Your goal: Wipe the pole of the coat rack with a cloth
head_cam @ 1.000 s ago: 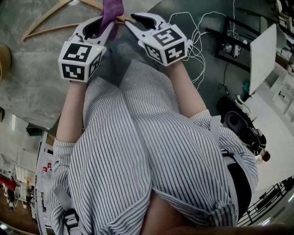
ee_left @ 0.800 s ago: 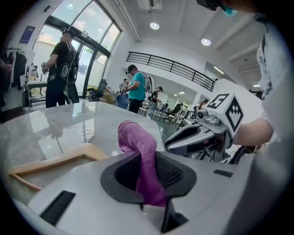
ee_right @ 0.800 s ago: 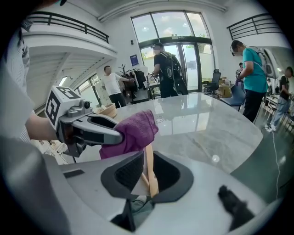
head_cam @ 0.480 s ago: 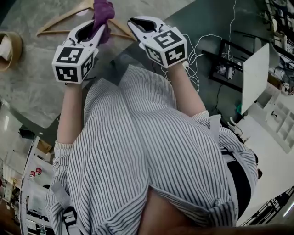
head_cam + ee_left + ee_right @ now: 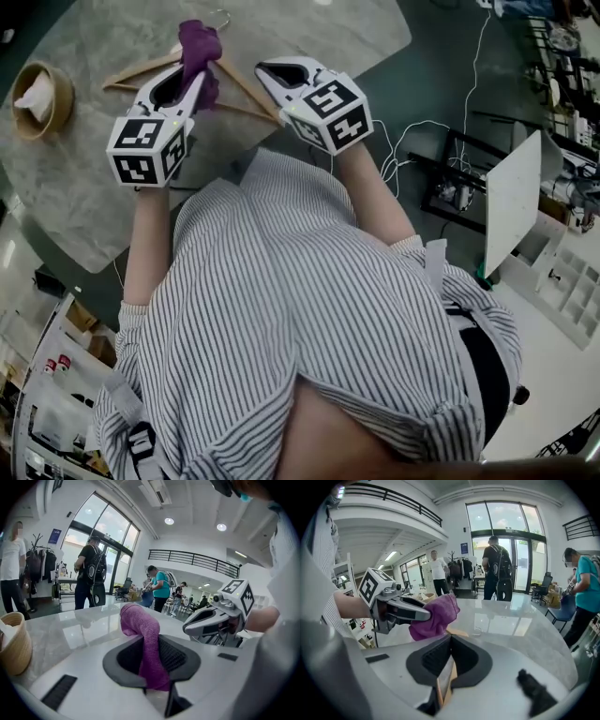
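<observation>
My left gripper [image 5: 195, 75] is shut on a purple cloth [image 5: 199, 42], which sticks up past its tips [image 5: 140, 630]. My right gripper [image 5: 264, 67] hovers beside it, its jaws closed to a thin slit [image 5: 451, 639]. A wooden hanger [image 5: 141, 73] lies on the marble table [image 5: 94, 187] under both grippers. Wood [image 5: 457, 632] shows through the right slit, and I cannot tell whether the jaws touch it. A coat rack [image 5: 35, 562] hung with dark coats stands far off by the windows.
A round woven basket [image 5: 42, 94] holding something white sits at the table's left. White cables [image 5: 412, 141] trail over the dark floor to the right, near a white board [image 5: 511, 202]. Several people [image 5: 91, 573] stand beyond the table.
The head view has swung, so the table and hanger sit lower in frame and the basket has come fully into sight. Both grippers keep the same pose side by side.
</observation>
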Tool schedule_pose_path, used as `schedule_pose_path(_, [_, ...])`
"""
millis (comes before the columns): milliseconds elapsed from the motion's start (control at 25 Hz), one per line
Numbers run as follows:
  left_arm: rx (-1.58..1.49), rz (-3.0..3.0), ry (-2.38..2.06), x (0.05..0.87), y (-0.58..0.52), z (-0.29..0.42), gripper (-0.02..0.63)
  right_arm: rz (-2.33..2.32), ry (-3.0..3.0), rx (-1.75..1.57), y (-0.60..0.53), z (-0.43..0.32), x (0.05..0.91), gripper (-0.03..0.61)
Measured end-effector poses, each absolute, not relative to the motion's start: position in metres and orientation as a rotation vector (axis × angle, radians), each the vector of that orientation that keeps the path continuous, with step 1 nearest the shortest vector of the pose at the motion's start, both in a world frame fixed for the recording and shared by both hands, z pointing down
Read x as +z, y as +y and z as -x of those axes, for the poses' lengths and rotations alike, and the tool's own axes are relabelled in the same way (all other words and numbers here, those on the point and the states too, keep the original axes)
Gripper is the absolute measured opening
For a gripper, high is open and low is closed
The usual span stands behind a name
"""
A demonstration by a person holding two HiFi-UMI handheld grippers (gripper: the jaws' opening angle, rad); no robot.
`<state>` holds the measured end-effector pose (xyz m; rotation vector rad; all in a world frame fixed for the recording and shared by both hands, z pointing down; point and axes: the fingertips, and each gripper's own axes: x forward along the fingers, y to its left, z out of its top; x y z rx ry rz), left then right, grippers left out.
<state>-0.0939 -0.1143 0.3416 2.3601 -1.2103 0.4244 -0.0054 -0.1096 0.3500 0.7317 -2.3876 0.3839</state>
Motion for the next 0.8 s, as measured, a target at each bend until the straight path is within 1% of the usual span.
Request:
schedule_pose_path(440, [0.382, -2.304, -1.346, 0.331, -0.111, 0.12, 0.091, -0.564, -2.547, 0.367, -0.121, 0.057, 0.328, 0.015])
schedule_pose_path(800, [0.292, -2.246, -1.432, 0.321, -0.101, 0.135, 0.09, -0.588, -2.63, 0.327, -0.128, 0.069, 0.313, 0.015])
